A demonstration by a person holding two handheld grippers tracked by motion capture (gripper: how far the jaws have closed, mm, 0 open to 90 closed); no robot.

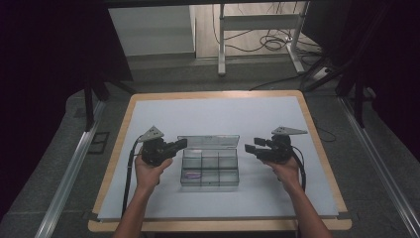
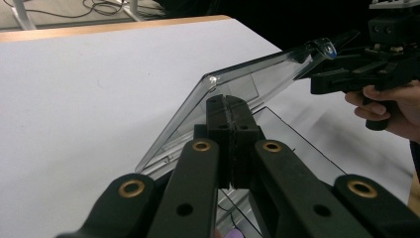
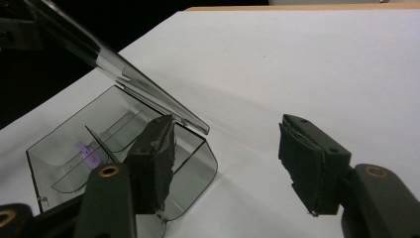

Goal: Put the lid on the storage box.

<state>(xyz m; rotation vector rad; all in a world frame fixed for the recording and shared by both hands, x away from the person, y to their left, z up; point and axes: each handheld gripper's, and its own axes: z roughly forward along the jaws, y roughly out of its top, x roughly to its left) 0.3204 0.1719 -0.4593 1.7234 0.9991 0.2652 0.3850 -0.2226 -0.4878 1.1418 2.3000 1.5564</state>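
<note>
On the white table top [image 1: 218, 114] we hold the left gripper [image 1: 181, 144] at about nine o'clock from the clear compartment box [image 1: 209, 168], its tip just beside the box's left rear corner. In the left gripper view its two black jaws are pressed flat together with nothing between them, and they point at the raised lid [image 2: 237, 94].

The box sits at the middle of the table, nearer our edge than the far one. Its lid [image 1: 208, 141] stands up along the twelve o'clock side, tilted back. In the near-left compartment, around seven o'clock within the box, lies a small purple piece [image 1: 192, 174]; we also see it in the right gripper view [image 3: 87, 152].

At three o'clock from the box we hold the right gripper [image 1: 249, 145], a little apart from the box's right wall. Its jaws are spread and empty, the white table showing between the two pads [image 3: 157, 158].
</note>
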